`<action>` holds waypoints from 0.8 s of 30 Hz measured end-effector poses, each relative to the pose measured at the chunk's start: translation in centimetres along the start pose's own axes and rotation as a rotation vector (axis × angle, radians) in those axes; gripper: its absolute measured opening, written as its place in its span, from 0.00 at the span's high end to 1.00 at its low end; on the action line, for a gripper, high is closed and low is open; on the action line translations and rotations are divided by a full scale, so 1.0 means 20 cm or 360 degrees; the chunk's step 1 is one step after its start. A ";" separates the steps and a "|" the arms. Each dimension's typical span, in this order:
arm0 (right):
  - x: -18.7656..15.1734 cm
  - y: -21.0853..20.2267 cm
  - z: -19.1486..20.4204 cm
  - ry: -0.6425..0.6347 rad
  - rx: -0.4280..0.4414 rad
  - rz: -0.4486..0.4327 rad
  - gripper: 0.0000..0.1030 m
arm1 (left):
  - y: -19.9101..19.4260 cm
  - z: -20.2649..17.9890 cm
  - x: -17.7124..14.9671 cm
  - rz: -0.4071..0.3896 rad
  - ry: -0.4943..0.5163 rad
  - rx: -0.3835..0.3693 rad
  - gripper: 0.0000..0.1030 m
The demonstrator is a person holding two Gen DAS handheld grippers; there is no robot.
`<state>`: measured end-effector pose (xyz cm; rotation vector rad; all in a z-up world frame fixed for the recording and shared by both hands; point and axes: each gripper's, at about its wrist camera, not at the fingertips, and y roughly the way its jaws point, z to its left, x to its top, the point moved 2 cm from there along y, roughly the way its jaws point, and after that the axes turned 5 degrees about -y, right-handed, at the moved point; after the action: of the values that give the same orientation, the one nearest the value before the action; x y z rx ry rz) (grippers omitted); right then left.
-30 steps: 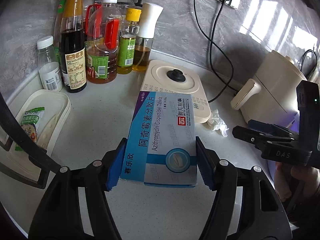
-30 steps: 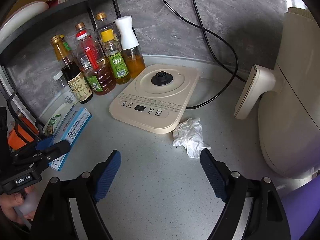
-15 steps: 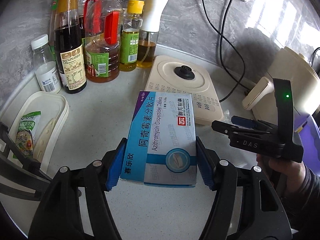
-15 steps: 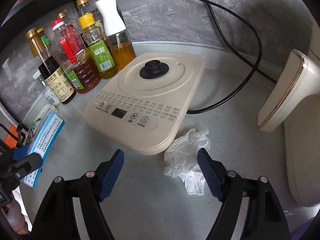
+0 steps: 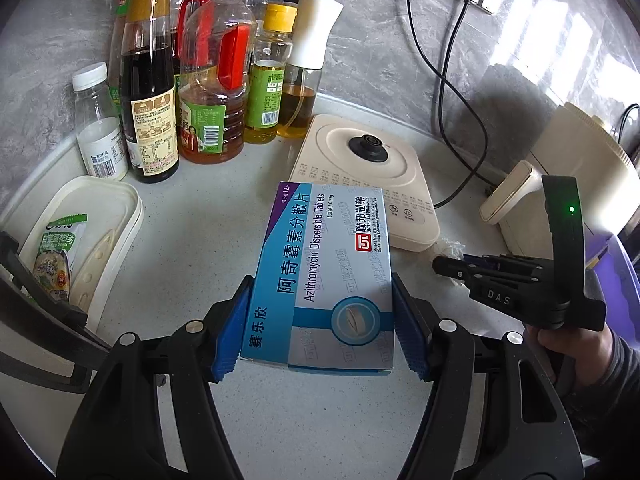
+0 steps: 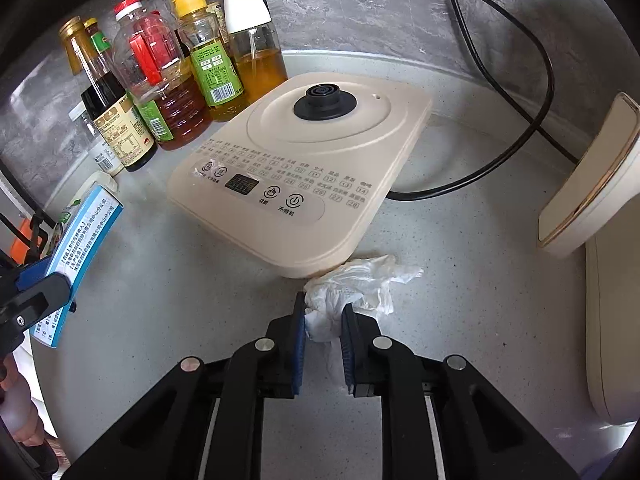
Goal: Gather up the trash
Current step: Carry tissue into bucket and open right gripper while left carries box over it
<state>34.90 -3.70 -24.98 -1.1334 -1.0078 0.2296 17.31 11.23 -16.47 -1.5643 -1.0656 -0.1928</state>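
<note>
A blue and white medicine box (image 5: 328, 264) is clamped between the blue pads of my left gripper (image 5: 320, 320), which holds it above the grey counter. In the right wrist view the box (image 6: 86, 224) and the left gripper (image 6: 40, 284) show at the left edge. A crumpled white tissue (image 6: 352, 280) lies on the counter against the front corner of the beige cooker base (image 6: 304, 160). My right gripper (image 6: 323, 312) is closing on the tissue, its pads pinching the near part. The left wrist view shows the right gripper (image 5: 452, 268) low at the tissue (image 5: 450, 246).
Several oil and sauce bottles (image 5: 208, 80) stand at the back left. A white tray (image 5: 116, 208) with a green packet sits left. A cream appliance with a handle (image 6: 592, 184) stands right. Its black cord (image 6: 520, 120) runs along the wall.
My right gripper dropped down and forward to the tissue, and its wide jaws came together on it. The left gripper kept still with the box.
</note>
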 end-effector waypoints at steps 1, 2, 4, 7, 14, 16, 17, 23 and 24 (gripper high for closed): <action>-0.01 -0.03 0.01 -0.0007 -0.0003 -0.0007 0.86 | -0.02 0.00 0.00 -0.0016 0.0002 -0.0009 0.37; -0.01 -0.06 0.01 -0.0008 0.0005 -0.0019 0.86 | -0.04 -0.01 0.01 -0.0032 0.0003 -0.0021 0.37; -0.01 -0.13 0.04 -0.0005 0.0017 -0.0050 0.86 | -0.08 -0.02 0.01 -0.0064 -0.0005 -0.0048 0.37; -0.02 -0.26 0.09 -0.0021 0.0025 -0.0110 0.86 | -0.15 -0.05 0.01 -0.0096 -0.0011 -0.0083 0.37; -0.05 -0.52 0.18 -0.0006 0.0064 -0.0226 0.86 | -0.27 -0.16 0.00 -0.0125 0.0083 -0.0126 0.37; -0.07 -0.58 0.19 0.0010 0.0072 -0.0256 0.86 | -0.31 -0.17 -0.01 -0.0130 0.0094 -0.0130 0.37; -0.08 -0.62 0.20 0.0014 0.0076 -0.0273 0.86 | -0.32 -0.18 -0.01 -0.0134 0.0100 -0.0133 0.37; -0.12 -0.84 0.21 0.0021 0.0076 -0.0382 0.86 | -0.43 -0.24 -0.04 -0.0176 0.0119 -0.0141 0.37; -0.12 -0.88 0.22 0.0016 0.0077 -0.0403 0.86 | -0.45 -0.25 -0.04 -0.0185 0.0119 -0.0143 0.37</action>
<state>24.71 -10.31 -11.37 -0.9518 -1.1196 0.0447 12.55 5.72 -9.20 -1.5639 -1.1023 -0.3802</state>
